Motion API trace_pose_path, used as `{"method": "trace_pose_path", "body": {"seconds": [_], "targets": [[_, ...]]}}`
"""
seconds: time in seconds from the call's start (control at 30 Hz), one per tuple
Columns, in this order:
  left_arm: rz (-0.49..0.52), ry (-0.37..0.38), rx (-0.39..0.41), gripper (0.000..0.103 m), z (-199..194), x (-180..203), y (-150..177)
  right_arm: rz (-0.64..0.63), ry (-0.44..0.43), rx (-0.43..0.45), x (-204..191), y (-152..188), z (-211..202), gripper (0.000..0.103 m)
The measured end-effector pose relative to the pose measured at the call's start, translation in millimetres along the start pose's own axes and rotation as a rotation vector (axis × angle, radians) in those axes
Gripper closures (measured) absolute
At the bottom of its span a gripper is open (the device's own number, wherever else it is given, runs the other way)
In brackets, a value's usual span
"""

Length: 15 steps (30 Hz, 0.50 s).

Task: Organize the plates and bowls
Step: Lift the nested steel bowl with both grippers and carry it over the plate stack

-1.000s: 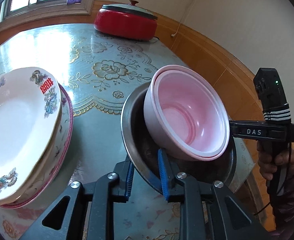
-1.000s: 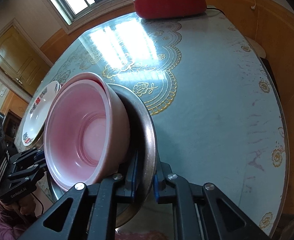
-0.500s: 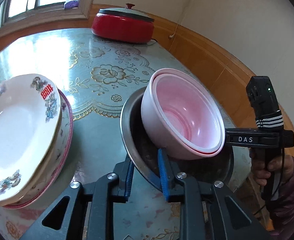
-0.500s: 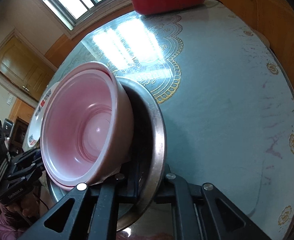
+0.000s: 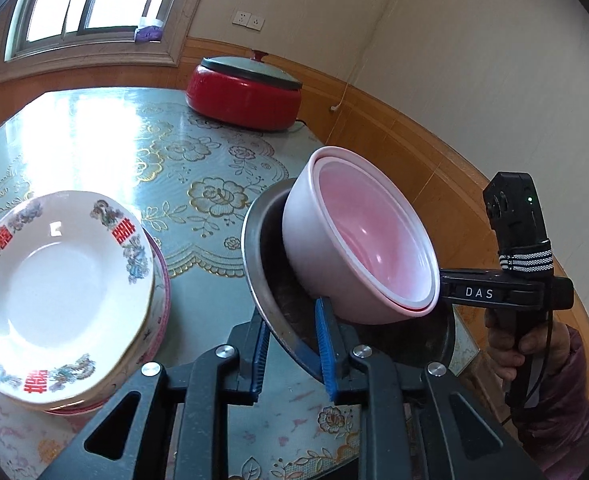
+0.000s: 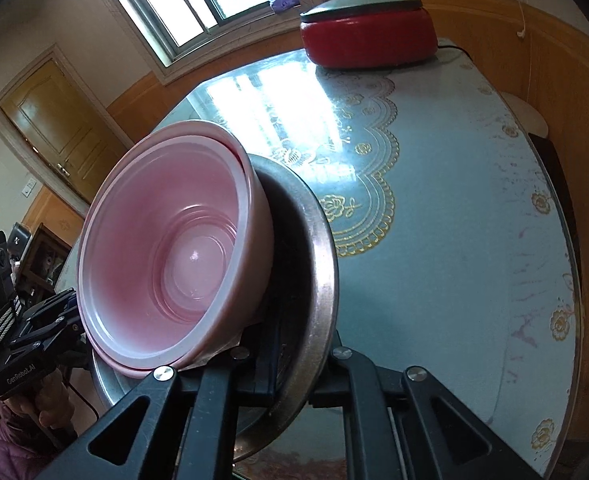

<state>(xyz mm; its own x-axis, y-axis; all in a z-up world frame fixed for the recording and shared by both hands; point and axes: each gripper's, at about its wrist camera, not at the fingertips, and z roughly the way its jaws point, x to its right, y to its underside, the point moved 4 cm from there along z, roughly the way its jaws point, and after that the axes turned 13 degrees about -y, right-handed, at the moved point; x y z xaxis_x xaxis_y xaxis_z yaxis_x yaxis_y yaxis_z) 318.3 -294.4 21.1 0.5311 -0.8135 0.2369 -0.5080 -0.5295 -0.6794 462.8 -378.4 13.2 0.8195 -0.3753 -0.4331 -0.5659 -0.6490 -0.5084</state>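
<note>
Pink bowls (image 5: 368, 240), two nested, in one steel basin (image 5: 266, 280).

Two pink bowls (image 5: 358, 240) sit nested, one inside the other, at centre right of the left wrist view, within one metal basin (image 5: 270, 280). At lower left, at least two plates (image 5: 58, 292) are stacked; the exact number underneath cannot be told. One red lidded cooker (image 5: 244, 94) stands at upper centre, and two grippers appear: the left gripper (image 5: 292, 344) and the right gripper (image 6: 294, 360).
</note>
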Motion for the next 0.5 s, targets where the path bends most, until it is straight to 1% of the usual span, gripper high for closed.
{"method": "trace_pose_path", "body": {"seconds": [0.2, 0.37, 0.5], "targets": [[-0.015, -0.039, 0.067, 0.081, -27.5, -38.6, -22.4, -0.058, -0.028, 0.007, -43.4, -26.6, 20.0, 0.093], [-0.021, -0.076, 0.098, 0.081, -48.8, -91.7, -38.8, -0.096, -0.057, 0.012, -90.4, -54.0, 54.9, 0.093], [-0.028, -0.095, 0.097, 0.081, -59.8, -141.7, -48.9, -0.103, -0.077, -0.005, -124.4, -67.6, 90.6, 0.093]]}}
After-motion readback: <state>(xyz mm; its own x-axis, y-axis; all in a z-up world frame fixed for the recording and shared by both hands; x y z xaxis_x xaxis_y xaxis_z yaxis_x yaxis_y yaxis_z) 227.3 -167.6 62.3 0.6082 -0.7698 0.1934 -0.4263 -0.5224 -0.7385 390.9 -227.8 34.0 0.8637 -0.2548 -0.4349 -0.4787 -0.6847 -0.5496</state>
